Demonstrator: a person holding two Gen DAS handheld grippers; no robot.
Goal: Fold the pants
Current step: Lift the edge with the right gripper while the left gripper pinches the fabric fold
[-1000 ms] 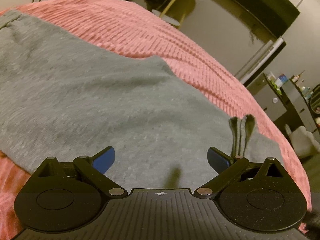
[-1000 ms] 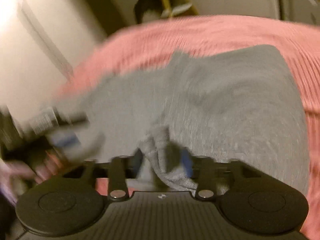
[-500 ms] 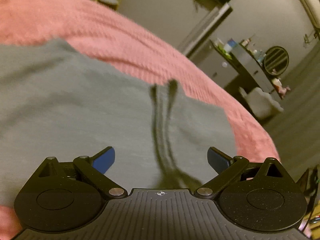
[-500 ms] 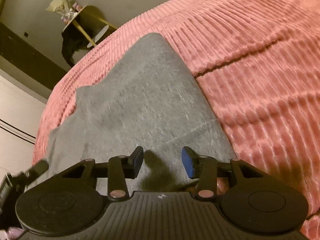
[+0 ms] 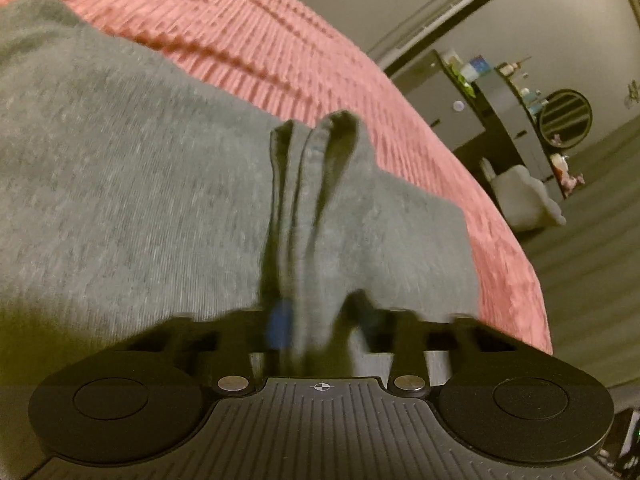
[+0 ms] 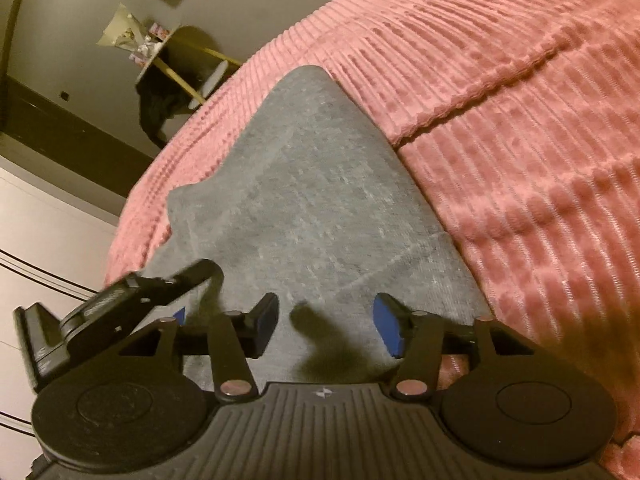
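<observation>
Where the left gripper (image 5: pixel 314 326) meets the cloth, a raised ridge of the grey knit pants (image 5: pixel 140 200) stands between its blue-padded fingers (image 5: pixel 280 324), and the jaws are closing in on that pleat; the picture is smeared just there, but the fabric looks pinched and drawn up into two or three narrow folds. From the jaws the ridge runs away toward twelve o'clock and ends in a small upright peak. To nine o'clock of it the pants lie broad and fairly flat; to three o'clock a shorter flap ends at a straight edge. Beyond, at one and two o'clock, the ribbed pink bedspread (image 5: pixel 256 36) carries the garment, and farther still a dark shelf unit (image 5: pixel 516 112) with small bottles stands against the wall.

Seen from the right wrist, the right gripper (image 6: pixel 326 326) hovers low over a near corner of the same pants (image 6: pixel 320 200), its jaws parted and opening, with only flat cloth and a dark shadow between the pads, nothing clamped. A seam crosses the fabric just ahead, toward two o'clock. At nine o'clock the left gripper (image 6: pixel 192 276) reaches in, tilted down onto the cloth. The garment narrows toward twelve o'clock, and the bedspread (image 6: pixel 520 120) fills the side from one to four o'clock.
</observation>
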